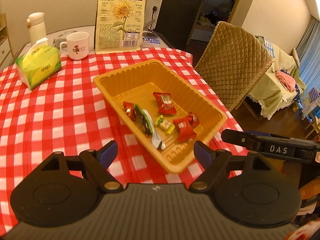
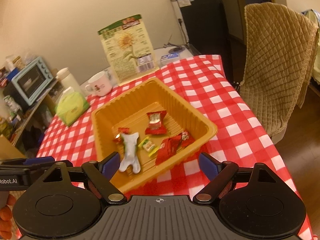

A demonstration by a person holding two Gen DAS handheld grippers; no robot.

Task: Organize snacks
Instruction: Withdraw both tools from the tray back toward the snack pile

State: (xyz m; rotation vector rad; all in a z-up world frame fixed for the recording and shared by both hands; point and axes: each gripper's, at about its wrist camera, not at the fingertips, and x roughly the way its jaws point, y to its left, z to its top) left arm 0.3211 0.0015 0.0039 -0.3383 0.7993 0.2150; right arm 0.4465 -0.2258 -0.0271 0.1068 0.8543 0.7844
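Observation:
An orange plastic tray (image 1: 112, 80) (image 2: 128, 104) sits on the red checked tablecloth. In it lie several wrapped snacks: red packets (image 1: 165, 103) (image 2: 155, 122), a small yellow-green sweet (image 1: 164, 124) (image 2: 148, 145) and a long white-and-green packet (image 1: 149, 126) (image 2: 130, 152). My left gripper (image 1: 155, 153) is open and empty, just in front of the tray's near corner. My right gripper (image 2: 158, 164) is open and empty, above the tray's near edge. The right gripper's arm shows at the right in the left wrist view (image 1: 270, 146).
A tissue pack (image 1: 38, 66) (image 2: 71, 106), a white mug (image 1: 77, 45) (image 2: 100, 86), a white flask (image 1: 37, 28) and a tall sunflower-seed bag (image 1: 120, 20) (image 2: 128, 50) stand at the table's far side. A quilted chair (image 1: 232, 62) (image 2: 276, 64) stands on the right. A shelf with a blue oven (image 2: 32, 80) is left.

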